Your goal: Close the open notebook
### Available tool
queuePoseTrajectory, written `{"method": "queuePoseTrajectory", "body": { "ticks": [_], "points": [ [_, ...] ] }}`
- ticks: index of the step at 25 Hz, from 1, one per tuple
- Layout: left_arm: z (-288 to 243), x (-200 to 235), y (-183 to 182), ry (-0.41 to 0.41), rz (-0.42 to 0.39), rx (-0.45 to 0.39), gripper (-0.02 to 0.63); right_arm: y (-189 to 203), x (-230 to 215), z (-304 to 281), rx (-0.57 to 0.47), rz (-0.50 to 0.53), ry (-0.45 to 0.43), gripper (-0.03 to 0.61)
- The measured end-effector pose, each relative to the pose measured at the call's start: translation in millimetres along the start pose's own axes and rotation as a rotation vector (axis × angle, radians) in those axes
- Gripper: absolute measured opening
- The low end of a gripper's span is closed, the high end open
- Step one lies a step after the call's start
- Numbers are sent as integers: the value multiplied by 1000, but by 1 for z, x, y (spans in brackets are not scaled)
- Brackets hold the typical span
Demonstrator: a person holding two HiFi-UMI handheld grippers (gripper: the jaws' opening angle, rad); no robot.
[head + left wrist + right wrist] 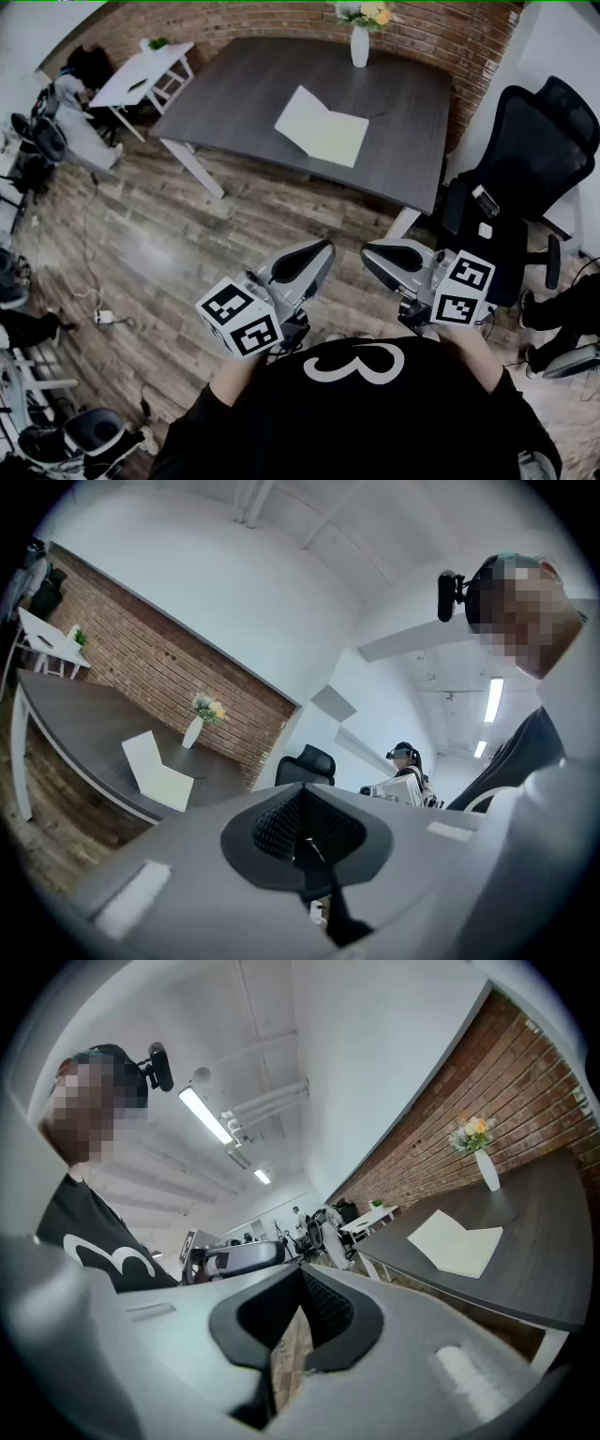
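You held both grippers low in front of your torso, above the wooden floor (187, 244) and well short of the table (412, 150).

1. Left gripper (317, 253): its own view showed the left gripper (302, 834) with the ribbed pads pressed together along a thin seam. Nothing sat between them. Its marker cube (240, 317) was next to your left forearm.
2. Right gripper (377, 257): its own view showed the right gripper (296, 1314) with the jaws brought together at the tips and empty. Only a narrow slit lower down let a strip of floor show through. Its marker cube (463, 289) faced the head camera.
3. The two grippers pointed forward side by side, near each other but not touching.

The notebook (322, 126) lay open on the dark table top, pages up, with a shallow fold along the spine. It rested near the middle of the surface, well apart from both grippers. The same notebook appeared in the left gripper view (155, 772) and in the right gripper view (457, 1239), untouched in each.

A white vase (360, 43) with flowers stood at the far edge of the table, by the brick wall (441, 28) and apart from the notebook. A black office chair (530, 159) stood at the right end of the table. A small white table (141, 71) stood further off to the left.
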State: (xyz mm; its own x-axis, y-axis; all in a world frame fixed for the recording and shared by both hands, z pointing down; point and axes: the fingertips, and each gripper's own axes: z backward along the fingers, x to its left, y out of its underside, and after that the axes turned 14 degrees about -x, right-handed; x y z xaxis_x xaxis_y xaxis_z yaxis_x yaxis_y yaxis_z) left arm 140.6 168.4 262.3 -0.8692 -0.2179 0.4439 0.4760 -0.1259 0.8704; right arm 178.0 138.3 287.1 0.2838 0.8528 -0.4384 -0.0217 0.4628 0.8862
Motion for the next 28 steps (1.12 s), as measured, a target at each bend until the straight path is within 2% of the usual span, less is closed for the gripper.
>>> {"method": "queuePoseTrajectory", "body": {
  "ticks": [9,15,22,28],
  "points": [
    [29,3,-10,3,-32,-13,11,21,20,-22,9,1,-23,-2],
    [44,13,-13,-38,-40,-27,11,28,24,-33,10,-19,-48,0],
    [32,37,-18,-78,-46,-12,11,21,0,-49,-6,-52,-63,0],
    [3,79,-19,-113,-34,13,11,8,-46,-69,-9,-84,-72,0]
  ]
}}
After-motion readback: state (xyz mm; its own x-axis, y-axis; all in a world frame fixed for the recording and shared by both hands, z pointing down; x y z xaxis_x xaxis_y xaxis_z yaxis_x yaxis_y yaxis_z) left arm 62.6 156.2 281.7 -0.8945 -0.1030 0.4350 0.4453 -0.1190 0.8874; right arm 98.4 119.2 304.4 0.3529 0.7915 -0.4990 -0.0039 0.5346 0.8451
